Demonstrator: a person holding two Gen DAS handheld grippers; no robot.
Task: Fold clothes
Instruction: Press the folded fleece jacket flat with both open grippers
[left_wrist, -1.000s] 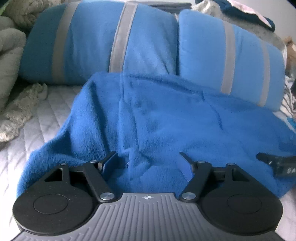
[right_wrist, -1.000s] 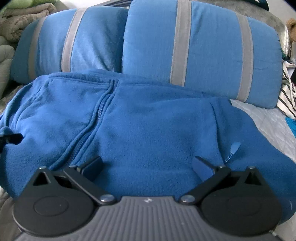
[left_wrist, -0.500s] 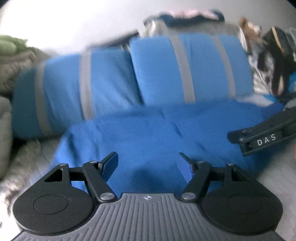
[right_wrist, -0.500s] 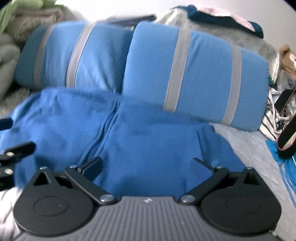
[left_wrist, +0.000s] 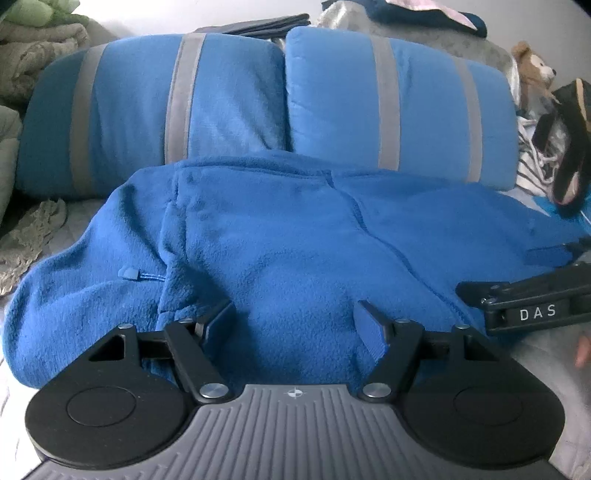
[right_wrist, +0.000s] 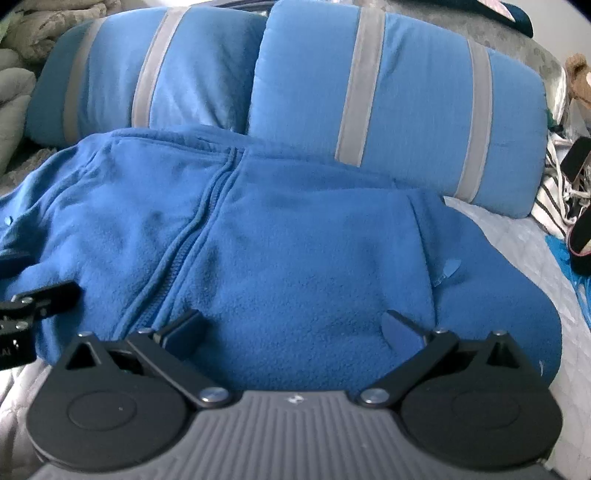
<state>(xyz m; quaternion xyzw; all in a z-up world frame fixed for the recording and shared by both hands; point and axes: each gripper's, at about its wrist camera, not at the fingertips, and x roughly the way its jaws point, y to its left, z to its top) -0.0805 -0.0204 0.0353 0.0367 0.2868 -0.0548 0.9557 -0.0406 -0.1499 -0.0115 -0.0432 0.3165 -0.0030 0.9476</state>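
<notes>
Two plump light-blue pillows with grey stripes stand side by side at the far end of the bed: the left pillow (left_wrist: 159, 110), the right pillow (left_wrist: 399, 103). A white quilted bedspread (right_wrist: 517, 236) covers the bed. At far left lies a heap of beige knitted blankets (left_wrist: 33, 62) with a lacy fringe trailing. At far right sits a brown plush teddy bear (left_wrist: 532, 70) (partly cut off), beside black-and-white striped fabric (right_wrist: 550, 199).

Two pillows (left_wrist: 280, 99) wall off the far side behind the fleece jacket (left_wrist: 295, 240).
</notes>
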